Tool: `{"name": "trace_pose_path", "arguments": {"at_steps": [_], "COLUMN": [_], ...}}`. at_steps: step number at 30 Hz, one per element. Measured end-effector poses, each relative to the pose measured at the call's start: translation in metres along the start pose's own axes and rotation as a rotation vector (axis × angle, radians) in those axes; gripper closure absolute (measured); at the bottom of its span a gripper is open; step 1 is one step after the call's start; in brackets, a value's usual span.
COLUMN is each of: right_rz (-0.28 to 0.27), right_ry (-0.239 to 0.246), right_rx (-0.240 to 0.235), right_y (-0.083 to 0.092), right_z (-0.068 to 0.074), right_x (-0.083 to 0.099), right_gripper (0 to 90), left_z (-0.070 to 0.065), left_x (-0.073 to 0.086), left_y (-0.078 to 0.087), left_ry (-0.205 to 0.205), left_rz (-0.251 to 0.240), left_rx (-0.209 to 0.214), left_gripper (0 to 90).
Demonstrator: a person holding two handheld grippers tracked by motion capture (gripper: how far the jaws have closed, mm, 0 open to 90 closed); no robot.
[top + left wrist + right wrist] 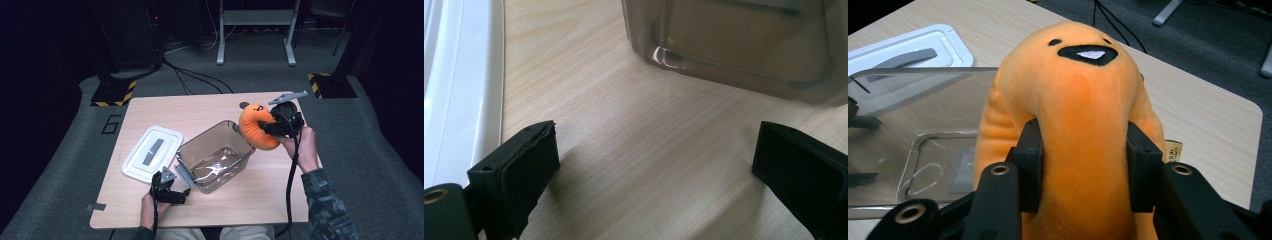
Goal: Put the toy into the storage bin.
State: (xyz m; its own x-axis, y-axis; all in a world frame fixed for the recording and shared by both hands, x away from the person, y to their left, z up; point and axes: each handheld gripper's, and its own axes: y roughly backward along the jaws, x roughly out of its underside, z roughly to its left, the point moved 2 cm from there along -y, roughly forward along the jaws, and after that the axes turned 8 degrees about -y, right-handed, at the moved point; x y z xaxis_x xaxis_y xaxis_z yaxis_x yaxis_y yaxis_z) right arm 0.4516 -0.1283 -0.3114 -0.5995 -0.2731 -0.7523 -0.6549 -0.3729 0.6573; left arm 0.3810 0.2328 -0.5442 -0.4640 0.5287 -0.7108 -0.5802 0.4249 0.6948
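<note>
Right tongs [1083, 165] clamp orange plush [1073, 100] over clear bin's [215, 155] far right rim; left tongs [654, 165] wide, near bin on desk [280, 190].

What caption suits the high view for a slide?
Right gripper squeezes an orange plush toy beside the clear bin; left gripper rests open near the white lid.

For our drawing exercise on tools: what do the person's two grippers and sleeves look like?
Both grippers are black. The right gripper carries a grey three-cornered plate on top and trails a black cable; its sleeve is camouflage-patterned. The left gripper has a small grey plate. Its blocky black fingers have flat pads.
</note>
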Motion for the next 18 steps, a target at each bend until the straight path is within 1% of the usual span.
{"name": "trace_pose_path", "arguments": {"at_steps": [3,5,6,10,16,17,18], "right_rz": [0.001,0.004,0.003,0.006,0.016,0.014,0.014], "right_ry": [0.01,0.007,0.017,0.028,0.022,0.033,0.024], "right_rx": [-0.005,-0.009,-0.01,-0.019,-0.025,-0.026,-0.027], "right_y": [-0.003,-0.005,-0.006,-0.011,-0.017,-0.018,-0.019], "right_z": [0.003,0.005,0.005,0.009,0.014,0.014,0.015], "right_x": [-0.002,-0.003,-0.003,-0.006,-0.008,-0.008,-0.009], "right_gripper": [59.8,59.8,59.8,59.8,59.8,59.8,59.8], "left_z": [0.0,0.0,0.0,0.0,0.0,0.0,0.0], "left_x": [0.0,0.0,0.0,0.0,0.0,0.0,0.0], "left_y": [0.0,0.0,0.0,0.0,0.0,0.0,0.0], "left_ry": [0.002,0.001,0.002,0.002,0.001,0.001,0.001], "left_rz": [-0.001,0.0,0.0,0.0,-0.001,0.0,0.0], "left_rx": [0.001,0.0,0.001,0.001,0.0,0.0,0.0], "left_gripper": [4.4,4.5,4.4,4.5,4.5,4.5,4.5]}}
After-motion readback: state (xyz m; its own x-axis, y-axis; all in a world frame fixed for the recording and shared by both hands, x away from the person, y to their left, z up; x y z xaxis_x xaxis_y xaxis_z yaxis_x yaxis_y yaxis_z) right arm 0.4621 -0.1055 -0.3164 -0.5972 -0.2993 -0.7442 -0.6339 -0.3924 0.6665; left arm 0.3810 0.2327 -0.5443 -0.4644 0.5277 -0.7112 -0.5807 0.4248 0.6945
